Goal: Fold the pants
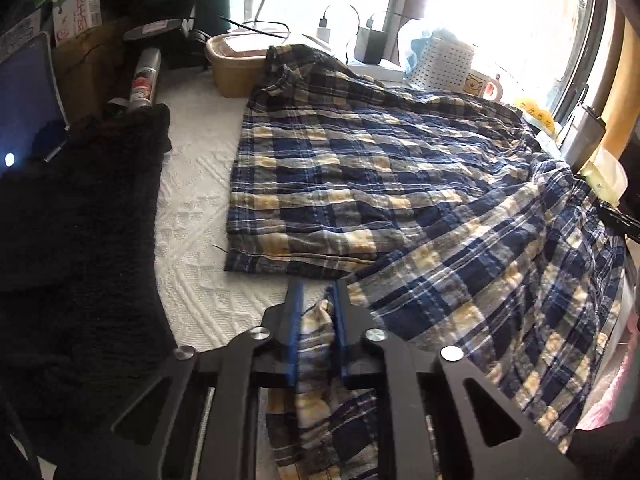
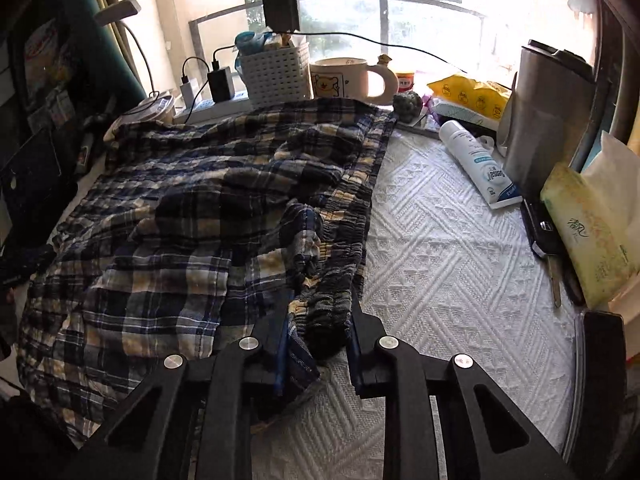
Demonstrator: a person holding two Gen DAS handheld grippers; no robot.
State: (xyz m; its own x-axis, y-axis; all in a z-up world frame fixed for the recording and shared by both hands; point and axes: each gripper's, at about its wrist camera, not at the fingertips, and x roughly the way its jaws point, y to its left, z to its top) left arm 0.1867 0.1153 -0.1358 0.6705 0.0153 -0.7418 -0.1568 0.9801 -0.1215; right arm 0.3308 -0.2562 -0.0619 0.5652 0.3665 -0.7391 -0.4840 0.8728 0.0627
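left wrist view: left hand-held gripper (image 1: 316, 300) pinching hem of plaid pants (image 1: 360, 168) spread on white surface (image 1: 192, 216); right hand-held gripper (image 2: 320, 320) pinching waistband. keep both corners level, cloth taut, lay edges aligned.

One pants (image 1: 360, 168) — two tongs (image 1: 316, 300) (image 2: 318, 312) — one mug (image 2: 344, 78).

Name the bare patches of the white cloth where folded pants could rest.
One bare strip lies between the plaid pants and the black towel. Another lies between the waistband and the white tube. The windowsill edge is crowded.
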